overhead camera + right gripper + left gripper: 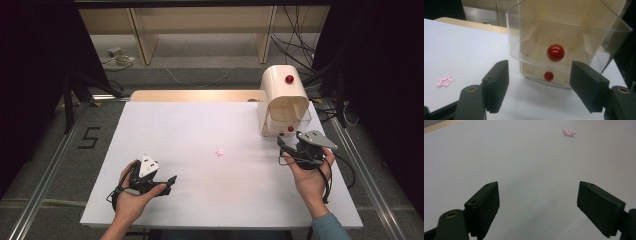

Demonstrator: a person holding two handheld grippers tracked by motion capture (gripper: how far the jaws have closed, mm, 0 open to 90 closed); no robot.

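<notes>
A: Status, high view: left gripper (172,179) idles low on the table (200,130), jaws hard to read from up here. Right gripper (290,141) sits just short of the box (282,102), drawer flap hanging open in front of it. Pink clip (219,152) lies between the two grippers, well apart from both.

B: Left gripper view?

A: Left gripper (537,207) spread wide, nothing between the jaws. Clip (569,132) far ahead, slightly to the right of its axis.

B: Right gripper view?

A: Right gripper (539,87) spread, pads touching nothing. Clear drawer (566,37) dead ahead, its red knob (555,52) centred between the jaws but beyond the tips. Lower knob (548,76) below it. Clip (445,81) off to the left, near the left jaw.

B: Next step?

A: My read: drawer is open, so fetch the clip. It's flat and thin, so come down steep, straddle it, close slowly so it doesn't skate.

B: Unknowns?

A: Box back and drawer floor are hidden behind glare; the clip's shape is blurred. Top red knob (289,79) function unclear.
</notes>
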